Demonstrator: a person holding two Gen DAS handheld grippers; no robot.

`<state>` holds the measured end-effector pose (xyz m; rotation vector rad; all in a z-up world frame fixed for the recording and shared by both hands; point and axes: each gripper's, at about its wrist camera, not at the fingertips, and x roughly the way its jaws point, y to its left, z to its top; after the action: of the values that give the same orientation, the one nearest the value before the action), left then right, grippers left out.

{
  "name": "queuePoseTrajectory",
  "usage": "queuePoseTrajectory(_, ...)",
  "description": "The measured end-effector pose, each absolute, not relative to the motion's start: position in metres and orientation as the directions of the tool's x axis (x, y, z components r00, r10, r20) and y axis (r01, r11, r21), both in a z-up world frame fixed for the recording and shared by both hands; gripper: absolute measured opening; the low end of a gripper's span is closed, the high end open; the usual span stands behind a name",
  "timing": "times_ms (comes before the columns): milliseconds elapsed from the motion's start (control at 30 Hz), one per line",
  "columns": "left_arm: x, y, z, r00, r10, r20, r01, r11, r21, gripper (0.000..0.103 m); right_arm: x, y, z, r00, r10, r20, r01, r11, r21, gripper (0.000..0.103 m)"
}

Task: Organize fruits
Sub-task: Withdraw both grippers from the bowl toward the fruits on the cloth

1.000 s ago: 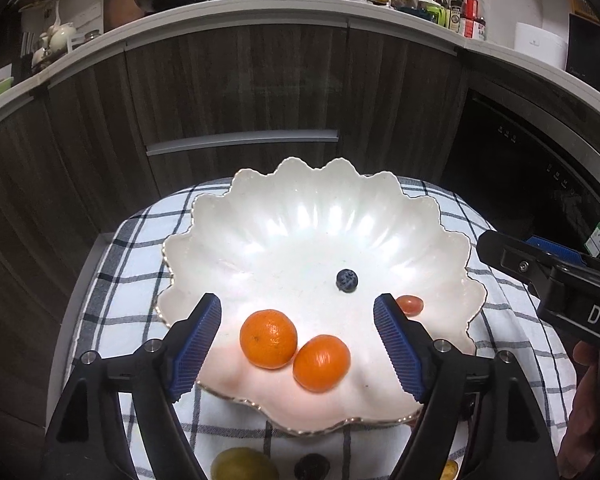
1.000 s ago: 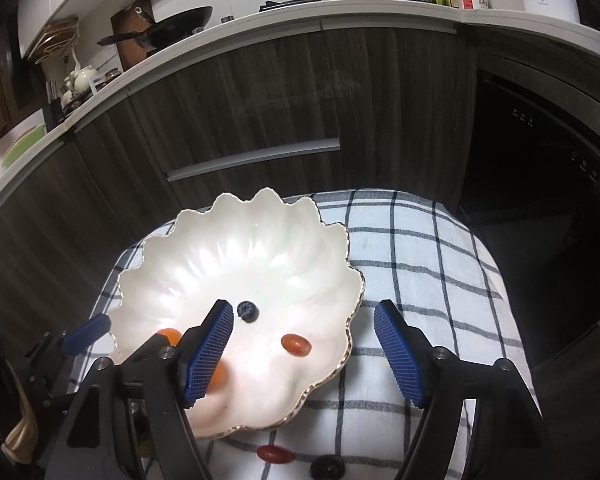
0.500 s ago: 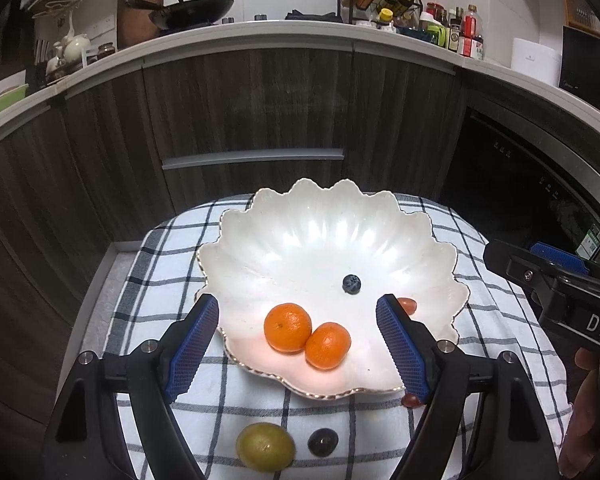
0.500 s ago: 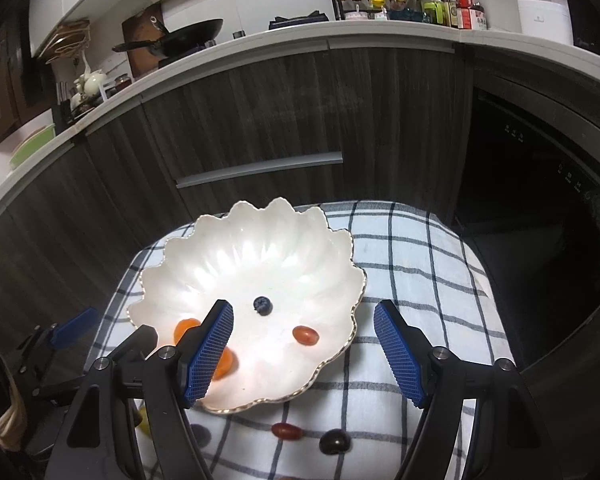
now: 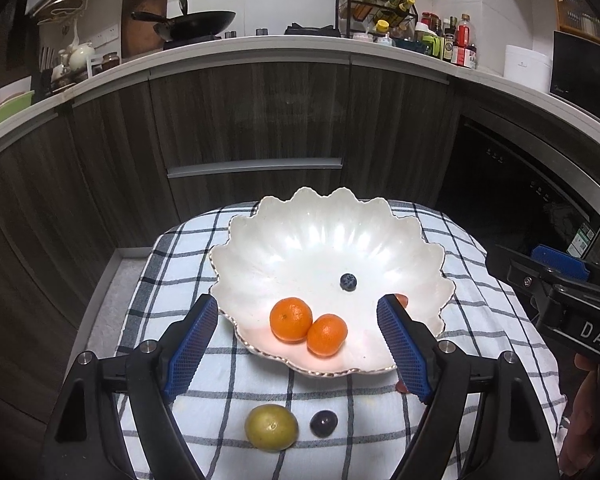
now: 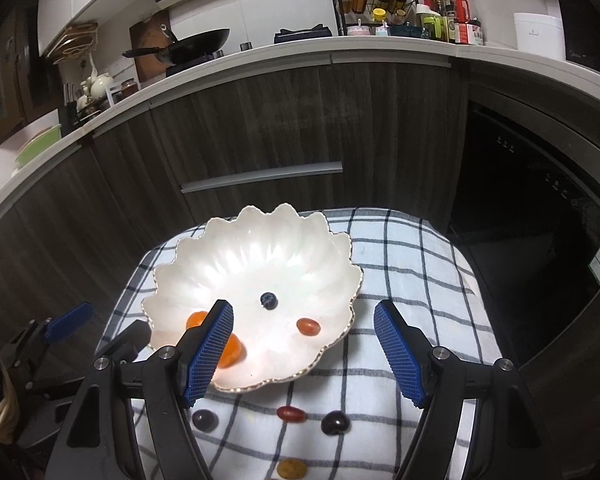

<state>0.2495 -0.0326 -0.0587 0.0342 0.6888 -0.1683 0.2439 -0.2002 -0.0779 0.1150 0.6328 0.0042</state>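
A white scalloped ceramic bowl with a thin gold rim [image 5: 260,240] sits on a desk covered by a white cloth with dark checks [image 5: 180,248], in front of dark wood kitchen cabinets.

Four fruits lie inside the bowl. Two small orange mandarins [image 5: 291,318] touch each other near its front edge, between and just ahead of the left gripper [image 5: 300,348] jaws. A dark blueberry [image 5: 348,281] rests alone near the middle, and a small red cherry tomato [image 6: 308,326] lies toward the side nearer the right gripper [image 6: 305,354].

The rest are not yet sorted and lie on the cloth in front of the bowl. Below the left jaws are a yellow-green round fruit [image 5: 271,427] and, just beside it, a dark purple grape [image 5: 323,423]. Below the right jaws are a second red cherry tomato [image 6: 291,413] and a dark cherry-like fruit [image 6: 335,423], near each other, with the grape off to that camera's left and a brownish-yellow fruit [image 6: 291,469] at the bottom edge, too cut off to identify.

Both grippers hang above the near side of the desk with their blue ribbed jaws spread wide and holding nothing. Judging by this, each is positioned to come down on a loose fruit. The small round ones look likely to roll if nudged.
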Motion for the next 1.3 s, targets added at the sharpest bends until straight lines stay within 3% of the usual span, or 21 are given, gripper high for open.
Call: queuePoseTrajectory(1300,0.2,-0.001,-0.111,0.72,-0.134,-0.68,0.186,0.983,0.003,0.082,0.193,-0.167,-0.126,0.77,-0.048,-0.636,0.063,0.998,0.001,0.074)
